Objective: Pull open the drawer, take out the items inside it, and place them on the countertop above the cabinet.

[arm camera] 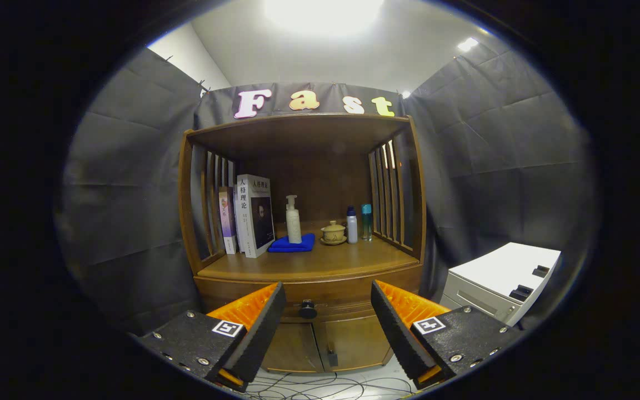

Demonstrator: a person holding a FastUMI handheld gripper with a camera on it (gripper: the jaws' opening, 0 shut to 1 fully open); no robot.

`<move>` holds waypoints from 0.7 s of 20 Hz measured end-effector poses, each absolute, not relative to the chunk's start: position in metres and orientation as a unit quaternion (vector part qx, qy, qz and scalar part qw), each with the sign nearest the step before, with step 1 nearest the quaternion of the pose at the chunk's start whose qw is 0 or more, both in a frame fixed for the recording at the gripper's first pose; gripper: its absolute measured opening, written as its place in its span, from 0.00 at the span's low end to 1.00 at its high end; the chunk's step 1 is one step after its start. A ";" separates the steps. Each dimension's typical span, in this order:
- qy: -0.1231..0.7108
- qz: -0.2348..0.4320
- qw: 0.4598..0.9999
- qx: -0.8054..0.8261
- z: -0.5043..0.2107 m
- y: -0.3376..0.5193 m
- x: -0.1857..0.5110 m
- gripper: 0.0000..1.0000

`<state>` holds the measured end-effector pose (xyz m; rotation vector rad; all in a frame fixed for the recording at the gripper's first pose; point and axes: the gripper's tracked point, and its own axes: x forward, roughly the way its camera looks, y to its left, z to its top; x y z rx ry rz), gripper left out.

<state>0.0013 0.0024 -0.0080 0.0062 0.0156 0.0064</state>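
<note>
Gripper view: we look along the gripper point(328, 311) toward a wooden cabinet point(303, 289) against the booth's dark cloth wall.
Jaws: we see them spread wide, holding nothing, with air between the fingers point(267, 325).
Drawer: the drawer point(325, 291) sits shut beneath the countertop point(309, 261); its dark round knob point(308, 309) lies between the jaws, just ahead of them.
Doors: two cabinet doors point(325, 344) stand closed below the knob.
Countertop, beyond the jaws: upright books point(248, 214), a folded blue cloth point(292, 243) with a white pump bottle point(293, 220) standing on it, a small lidded cup on a saucer point(333, 232), and two slim bottles point(359, 223) side by side.
Writing: we can see printed characters on the largest book's spine and cover; other spines are too small to tell.
Markers: each finger block carries a square black-and-white tag point(227, 328).
Beside the right jaw: a white machine point(500, 278) stands well apart from the cabinet.
Floor: thin cables point(325, 386) trail beneath the jaws.
</note>
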 end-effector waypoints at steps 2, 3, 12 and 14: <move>0.007 0.001 1.000 0.001 -0.008 0.002 0.003 0.95; 0.006 0.000 1.000 0.002 -0.008 0.002 0.003 0.95; 0.004 0.015 1.000 0.013 -0.011 0.012 0.035 0.95; 0.005 0.021 1.000 0.010 -0.014 0.014 0.047 0.95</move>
